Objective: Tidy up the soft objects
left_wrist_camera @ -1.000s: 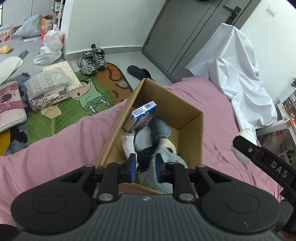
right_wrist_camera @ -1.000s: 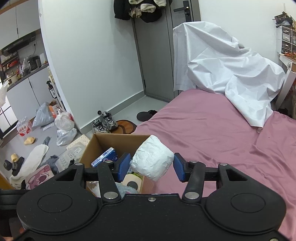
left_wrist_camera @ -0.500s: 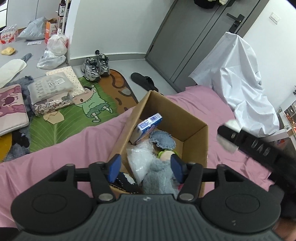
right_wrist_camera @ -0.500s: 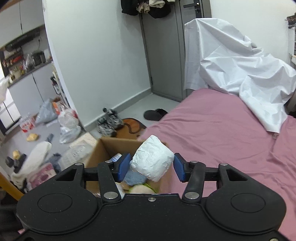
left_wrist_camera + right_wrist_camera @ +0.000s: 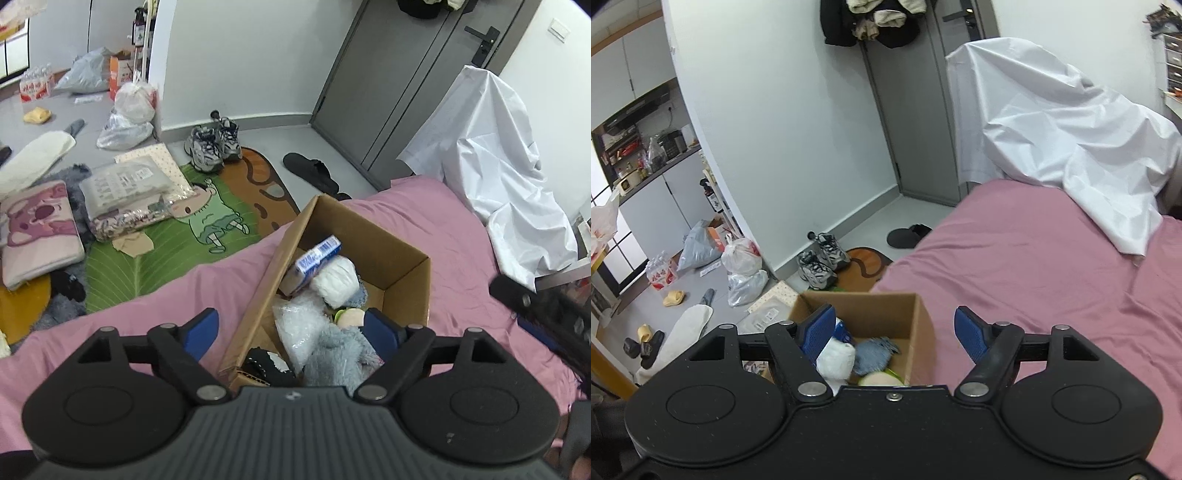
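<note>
A cardboard box (image 5: 373, 236) stands on the pink bed (image 5: 454, 236). In it lie a white wrapped bundle (image 5: 337, 282), a blue-and-white carton (image 5: 318, 257), a clear plastic bag (image 5: 298, 325), a grey plush (image 5: 334, 356) and a black-and-white item (image 5: 266, 363). My left gripper (image 5: 291, 332) hovers over the box's near end, its jaws opening, with the plush below them and untouched. From the right wrist view, the right gripper (image 5: 894, 332) is above the box (image 5: 875, 314), jaws opening with nothing between them. The white bundle (image 5: 836, 360) rests inside beside a blue-grey cloth (image 5: 876, 353).
A white sheet (image 5: 491, 158) covers something at the bed's far end. On the floor to the left are a cartoon mat (image 5: 177, 236), sneakers (image 5: 212, 146), black slippers (image 5: 312, 171), packaged bedding (image 5: 125, 192) and plastic bags (image 5: 129, 118). A grey door (image 5: 399, 81) stands behind.
The left gripper let go of the grey plush and spread wide. The right gripper released the white bundle, which now lies in the box.
</note>
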Motion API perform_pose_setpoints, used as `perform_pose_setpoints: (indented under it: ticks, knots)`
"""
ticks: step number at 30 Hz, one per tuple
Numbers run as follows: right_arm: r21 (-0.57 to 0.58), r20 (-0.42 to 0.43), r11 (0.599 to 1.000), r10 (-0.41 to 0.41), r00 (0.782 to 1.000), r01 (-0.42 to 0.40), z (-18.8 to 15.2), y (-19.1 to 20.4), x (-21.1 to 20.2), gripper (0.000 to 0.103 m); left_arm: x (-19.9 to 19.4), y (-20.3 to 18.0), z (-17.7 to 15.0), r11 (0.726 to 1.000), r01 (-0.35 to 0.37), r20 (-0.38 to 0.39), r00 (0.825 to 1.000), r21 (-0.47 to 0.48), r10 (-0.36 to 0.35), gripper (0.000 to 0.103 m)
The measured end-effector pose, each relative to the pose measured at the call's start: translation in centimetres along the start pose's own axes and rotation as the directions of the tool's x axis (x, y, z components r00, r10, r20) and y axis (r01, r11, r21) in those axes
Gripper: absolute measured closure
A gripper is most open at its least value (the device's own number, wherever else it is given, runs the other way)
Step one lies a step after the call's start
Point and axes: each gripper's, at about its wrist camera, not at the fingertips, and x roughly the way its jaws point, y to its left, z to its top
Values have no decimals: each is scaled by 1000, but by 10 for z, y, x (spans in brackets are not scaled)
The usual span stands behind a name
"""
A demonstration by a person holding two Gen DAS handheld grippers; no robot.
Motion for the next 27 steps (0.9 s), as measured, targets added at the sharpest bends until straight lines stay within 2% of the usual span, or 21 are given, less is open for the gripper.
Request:
perform_pose_setpoints:
  ticks: [1, 6, 9, 12, 18, 22, 27]
  knots:
    - [10, -5, 1000, -3, 1000, 3, -1, -4, -5, 31, -3, -2, 1, 1000, -6, 3, 1000, 5, 6, 12]
    - [46, -9, 999, -17, 1000, 18, -4, -18, -23, 26, -19, -11, 1, 1000, -12, -3, 1000, 15, 12, 9]
    - [54, -10, 998, -26, 1000, 27, -5, -23, -36, 18, -28, -17, -1, 1000, -7, -8, 1000, 28, 7, 8]
    - [61, -5, 998, -20, 1000, 20, -4, -29, -49, 14, -39, -24, -5, 999, -17, -11, 1000, 47, 17, 3]
    - [89, -17, 996, -4, 1000, 5, 0, -43, -72, 12, -60, -38, -12, 996, -28, -6, 1000, 81, 29, 0]
    - [83, -17, 997, 5, 1000, -4, 2, -49, -88, 5, -71, -45, -18, 994, -32, -2, 999, 108, 32, 0]
    - [78, -25, 997, 12, 1000, -10, 1, -56, -104, 2, -87, -53, -24, 991, -37, 5, 999, 129, 37, 0]
